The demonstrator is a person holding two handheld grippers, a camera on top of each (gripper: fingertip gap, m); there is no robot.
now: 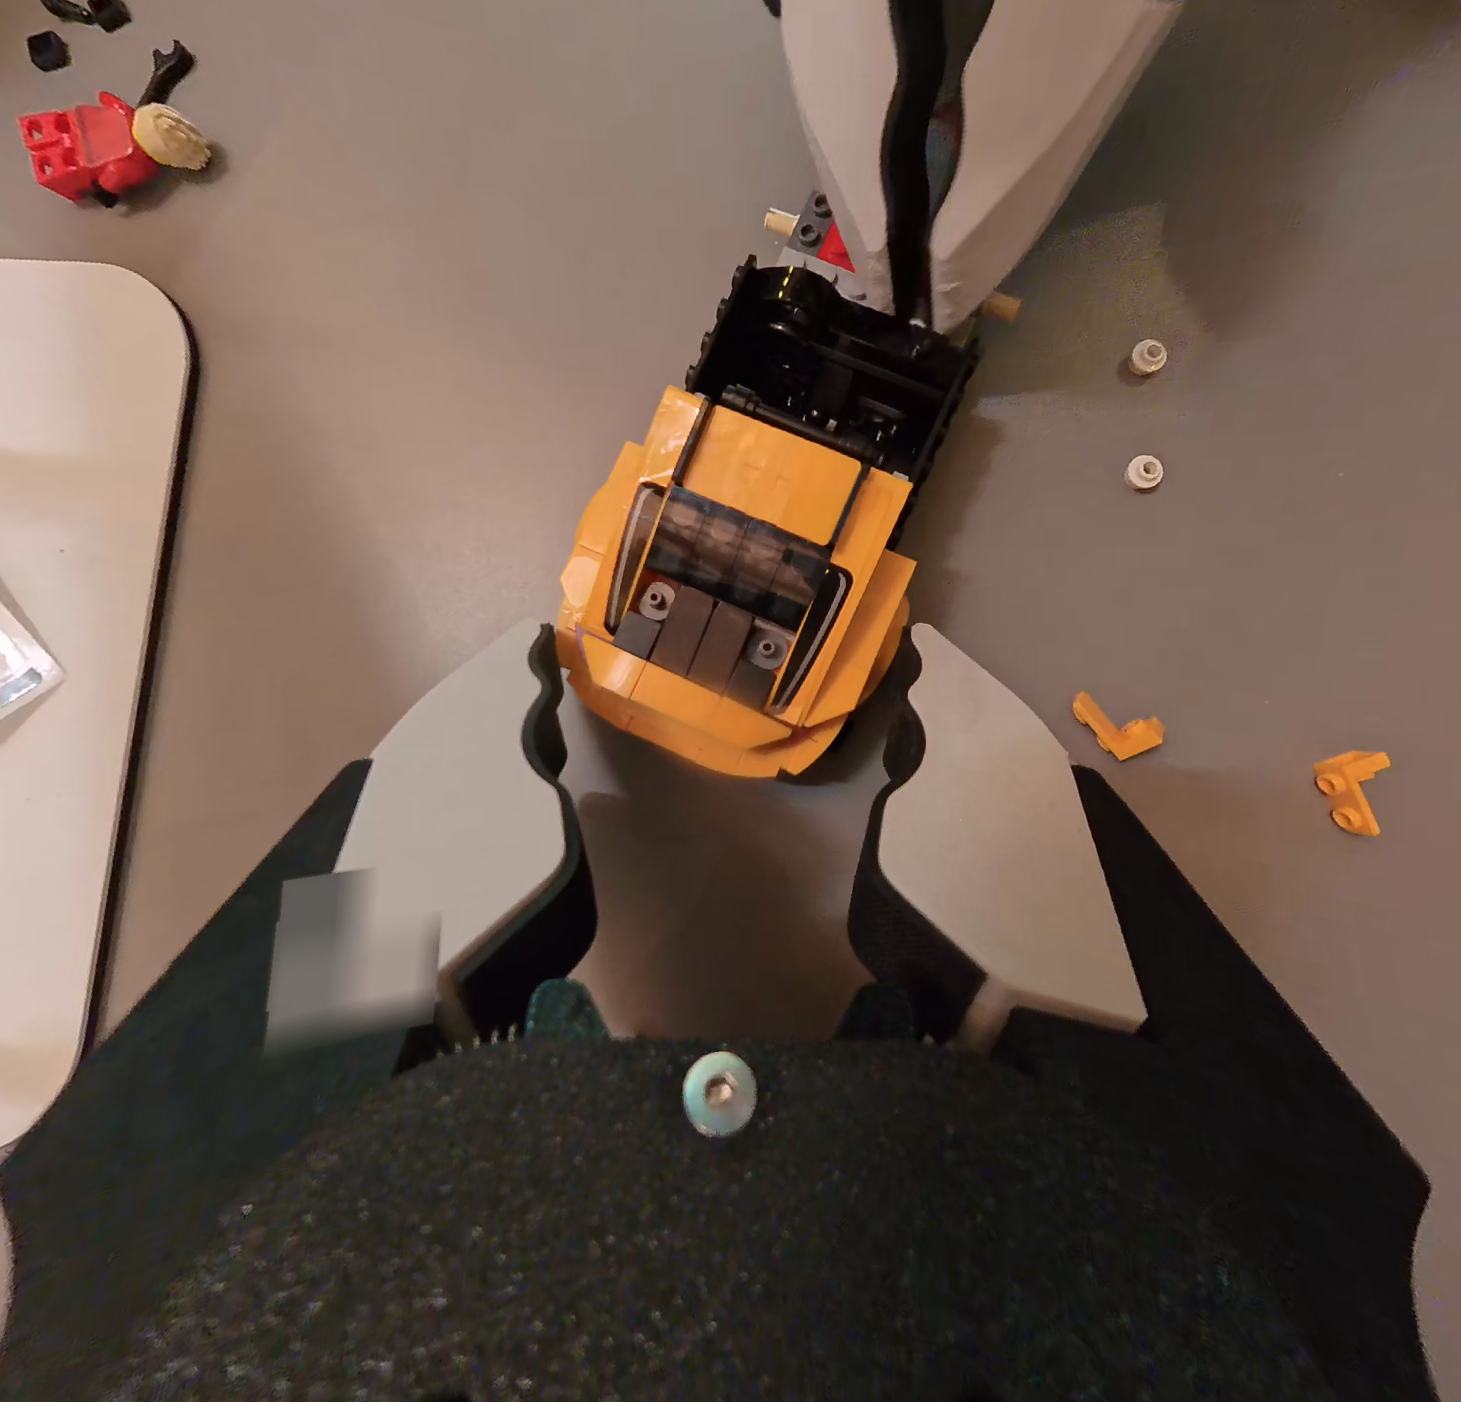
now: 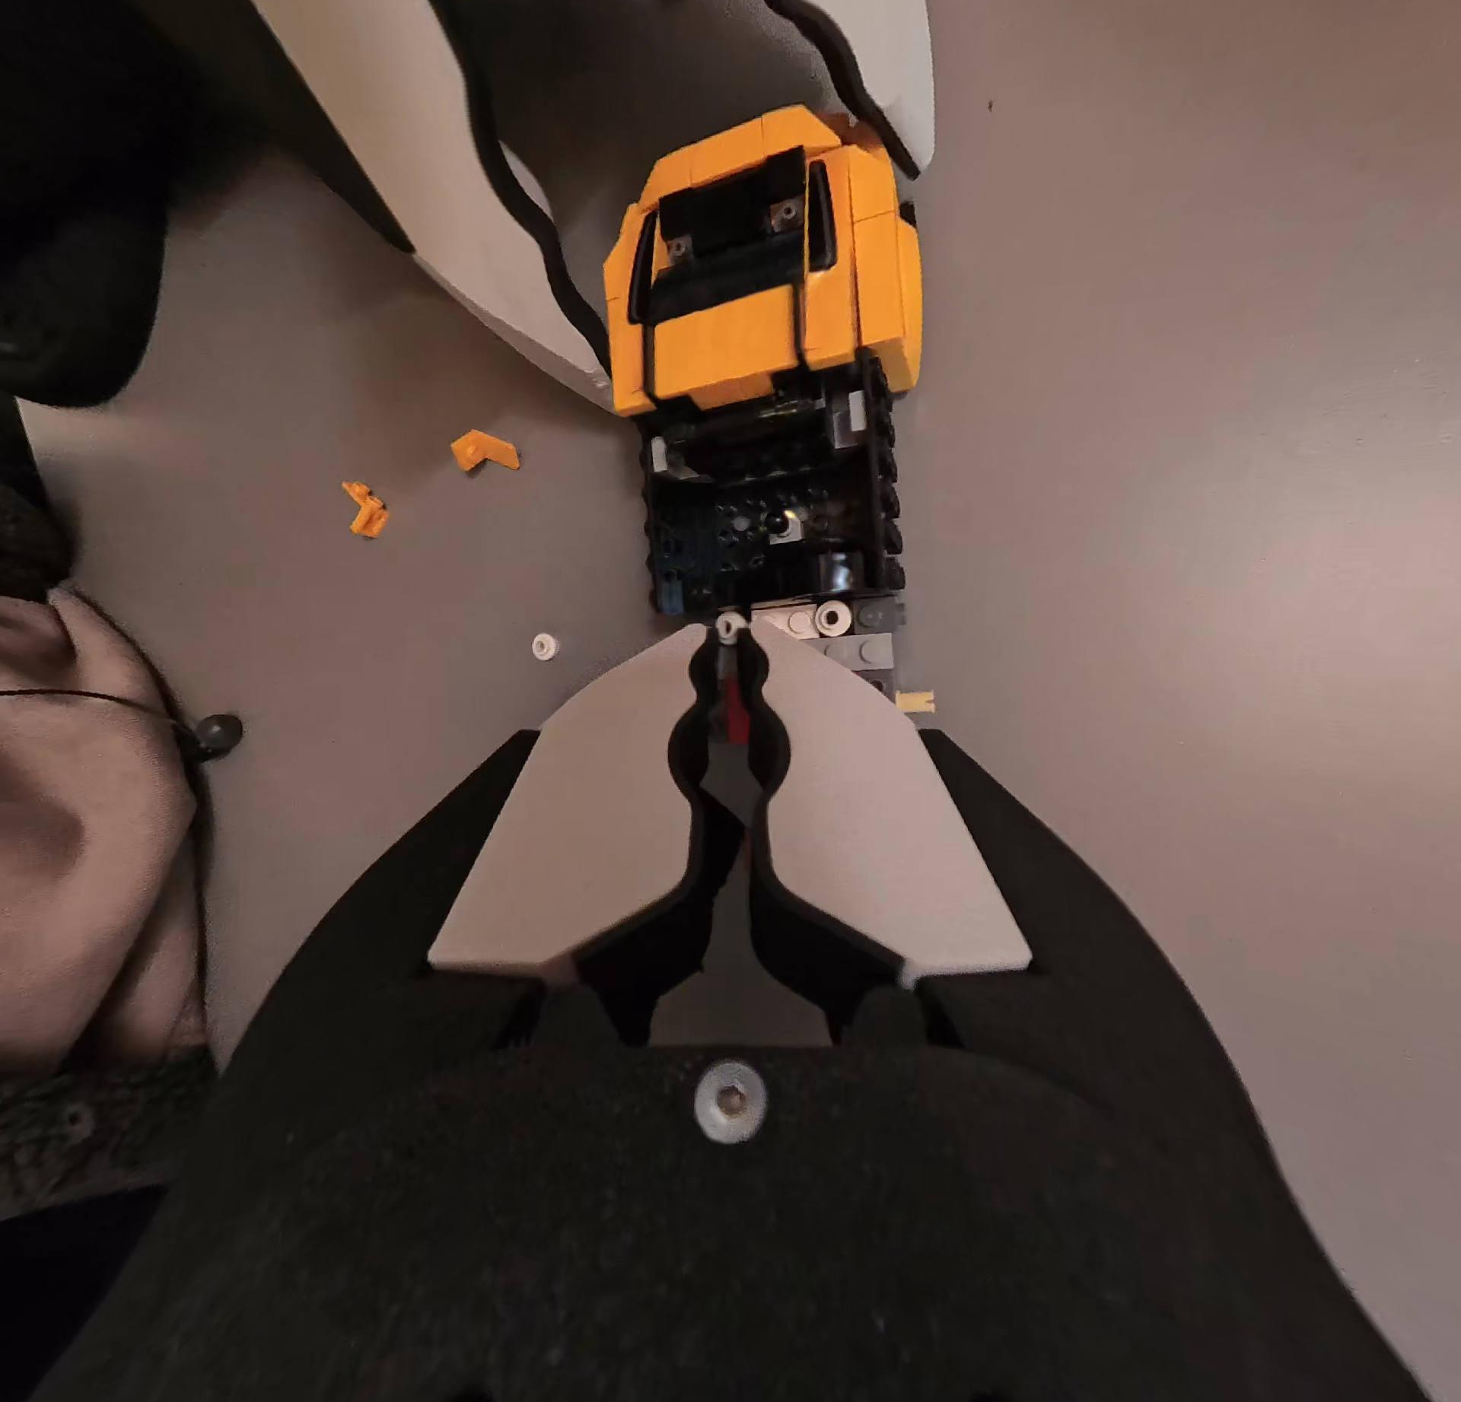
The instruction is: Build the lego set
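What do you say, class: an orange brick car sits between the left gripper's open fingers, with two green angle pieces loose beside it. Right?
Not quite: the angle pieces are orange, not green, as the left wrist view shows. The rest stands.

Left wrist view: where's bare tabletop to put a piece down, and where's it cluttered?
Bare: the grey stretch between the white tray and the orange brick car. Crowded: right of the car, with two grey studs and orange brackets; the top left corner holds the red figure.

Orange-and-black brick car (image 1: 735, 574) resting on grey table (image 1: 395, 336), rear stripped open to black chassis. Small white round stud (image 2: 729, 626) pinched at rear edge.
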